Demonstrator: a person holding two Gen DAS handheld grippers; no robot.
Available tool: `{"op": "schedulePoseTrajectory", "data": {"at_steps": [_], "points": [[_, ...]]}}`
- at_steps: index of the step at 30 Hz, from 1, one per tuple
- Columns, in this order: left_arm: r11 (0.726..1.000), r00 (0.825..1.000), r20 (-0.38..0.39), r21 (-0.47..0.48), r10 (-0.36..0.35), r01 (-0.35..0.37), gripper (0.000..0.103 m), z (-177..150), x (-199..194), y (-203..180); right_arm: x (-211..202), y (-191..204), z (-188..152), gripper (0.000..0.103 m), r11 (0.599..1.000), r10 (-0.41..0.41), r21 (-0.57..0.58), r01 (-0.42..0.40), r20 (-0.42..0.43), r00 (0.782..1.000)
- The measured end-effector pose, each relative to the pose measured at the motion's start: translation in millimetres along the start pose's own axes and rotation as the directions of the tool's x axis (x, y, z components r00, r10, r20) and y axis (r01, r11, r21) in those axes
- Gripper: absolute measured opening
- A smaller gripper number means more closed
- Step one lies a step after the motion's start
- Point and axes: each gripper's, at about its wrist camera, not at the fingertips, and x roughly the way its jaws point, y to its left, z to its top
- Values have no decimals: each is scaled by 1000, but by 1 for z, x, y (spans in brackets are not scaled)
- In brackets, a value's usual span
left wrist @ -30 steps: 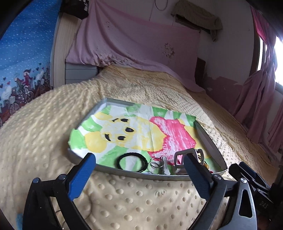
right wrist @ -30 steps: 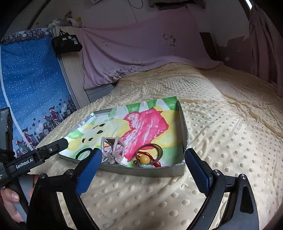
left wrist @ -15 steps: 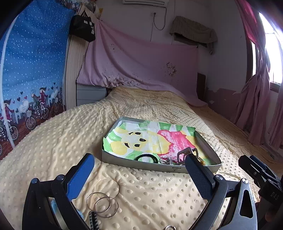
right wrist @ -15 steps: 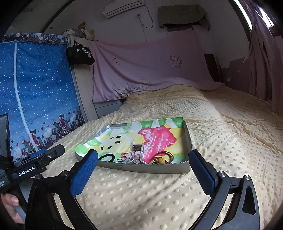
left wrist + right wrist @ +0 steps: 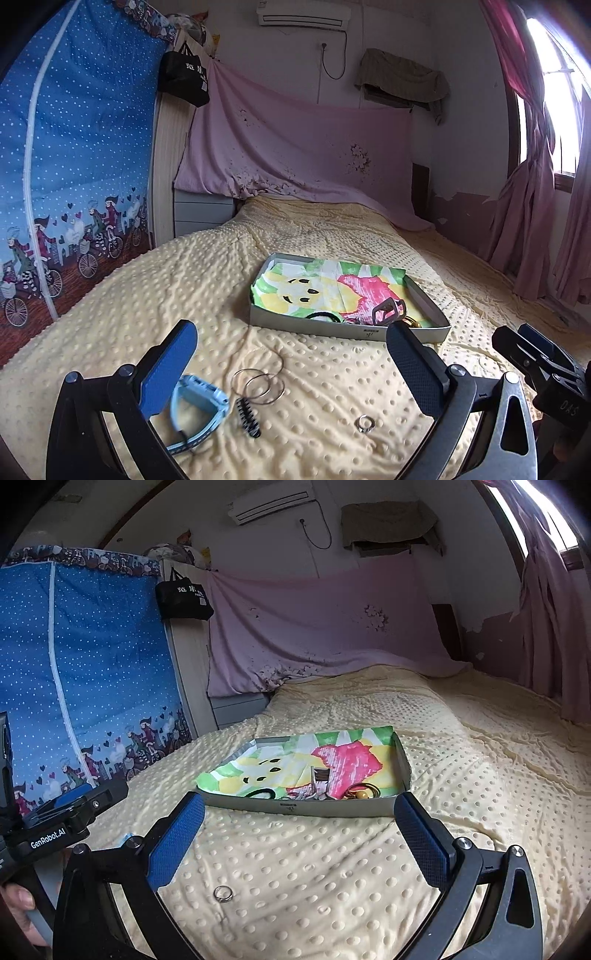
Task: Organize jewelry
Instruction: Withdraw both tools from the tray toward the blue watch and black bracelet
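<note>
Both tools stand wide and hold nothing. The left tool (image 5: pixel 291 358) hangs over the yellow dotted blanket (image 5: pixel 147 295) on the bed, and most of the loose jewelry lies just below and between its fingers. The thin wire hoops (image 5: pixel 260 386) sit nearest its centre, overlapping one another. They look light, springy and hard to pinch flat, so a grip across one wire where it lifts off the plush is probably best. The small black hair clip (image 5: pixel 248 419) is just beside the hoops. It seems stiff and ridged, and is best taken across its narrow body. The blue watch (image 5: pixel 197 410) lies by the left finger; its case looks rigid and its strap soft, so the case is the better hold.

The silver ring (image 5: pixel 223 893) lies low and to the left under the right tool (image 5: pixel 299 834). It is tiny and smooth and likely to slip or sink into the soft pile. The tray (image 5: pixel 347 330) lies ahead of both tools with some pieces already in it.
</note>
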Motion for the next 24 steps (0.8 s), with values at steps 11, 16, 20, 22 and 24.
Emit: {"op": "schedulePoseTrajectory", "data": {"at_steps": [11,16,20,22,24], "points": [[998,997,-9,-5,70,-70,103,-18,-43,39,-31,37,-21,101,999,33,-7,-33,-4,999],[995,995,-36,-8,97,-97,103,-31,-50,58,-31,52,-28,101,998,53,-32,-54,-26,998],[994,992,-66,-15,111,-112,103,-41,-51,75,-28,64,-36,101,996,69,-60,-73,-54,996],[993,990,-83,-23,111,-113,103,-46,-50,82,-26,67,-41,101,994,79,-67,-83,-70,994],[993,989,-97,-25,112,-115,103,-51,-49,88,-24,70,-44,101,993,83,-73,-89,-85,993]]}}
